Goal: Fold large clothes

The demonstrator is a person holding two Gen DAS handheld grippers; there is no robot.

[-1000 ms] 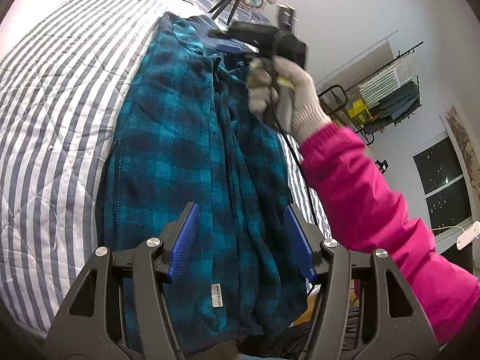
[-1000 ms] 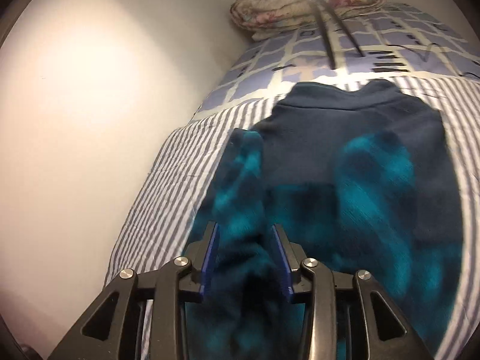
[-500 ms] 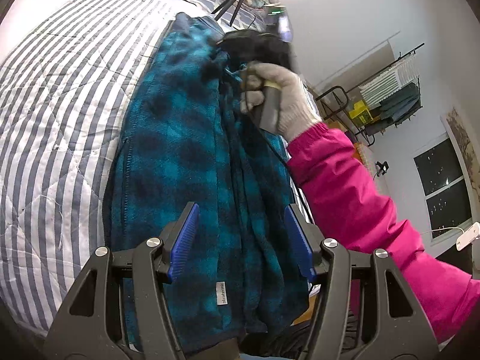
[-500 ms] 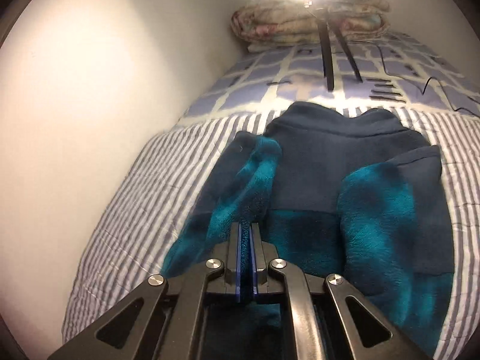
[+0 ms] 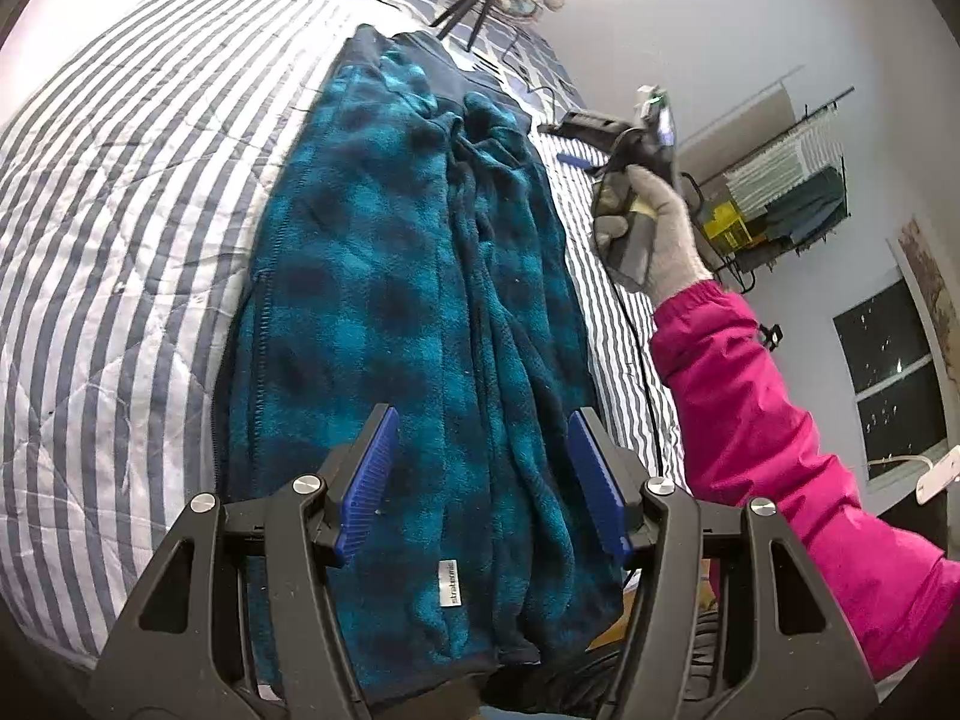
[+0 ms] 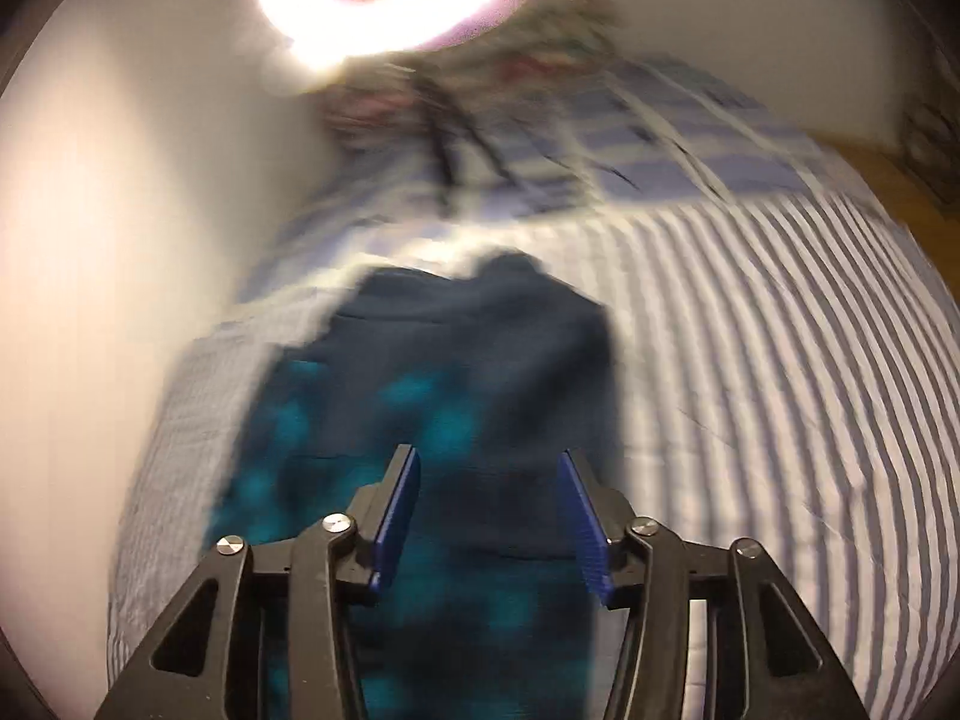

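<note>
While both grippers gape, the fleece jacket (image 5: 408, 312) lies folded lengthwise.

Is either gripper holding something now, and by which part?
Nothing is held. The left gripper and right gripper are both open above the teal checked fleece jacket.

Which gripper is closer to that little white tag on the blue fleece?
Left. The left gripper hangs open directly above the white tag; the right gripper is lifted off near the fleece collar end.

Teal-and-navy plaid fleece jacket (image 5: 408, 312) lying flat on striped bed quilt, sleeves folded inward, navy collar far end.
</note>
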